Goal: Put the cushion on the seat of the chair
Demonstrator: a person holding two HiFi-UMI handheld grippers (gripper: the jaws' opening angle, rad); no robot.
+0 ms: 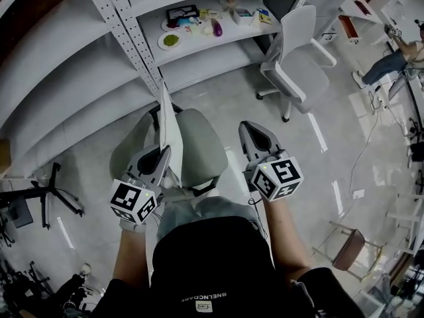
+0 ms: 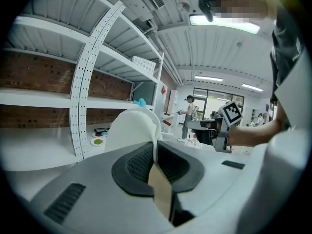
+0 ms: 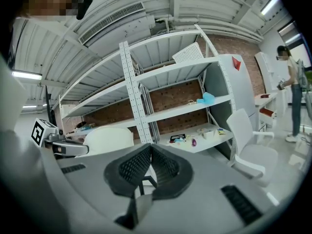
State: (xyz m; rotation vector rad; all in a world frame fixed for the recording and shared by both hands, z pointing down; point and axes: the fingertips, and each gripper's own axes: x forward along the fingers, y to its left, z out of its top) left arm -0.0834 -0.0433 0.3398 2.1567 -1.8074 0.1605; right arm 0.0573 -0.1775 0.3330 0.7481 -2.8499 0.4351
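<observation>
The grey shelving rack [image 1: 132, 38] fills the background. In front of it stands the chair [image 1: 202, 144], its grey seat directly below both hands. The white cushion [image 1: 168, 128] hangs on edge above that seat, not yet laid down. The left tongs [image 1: 163, 154] are clenched on its near edge. The right tongs [image 1: 252, 130] are closed and empty, beside the seat. The carry seems nearly done. Next, the cushion likely needs tipping flat and lowering onto the seat before release.

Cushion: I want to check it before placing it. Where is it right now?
Head view, left of centre: the cushion stands on edge, pinched in the left gripper, over the grey chair.
</observation>
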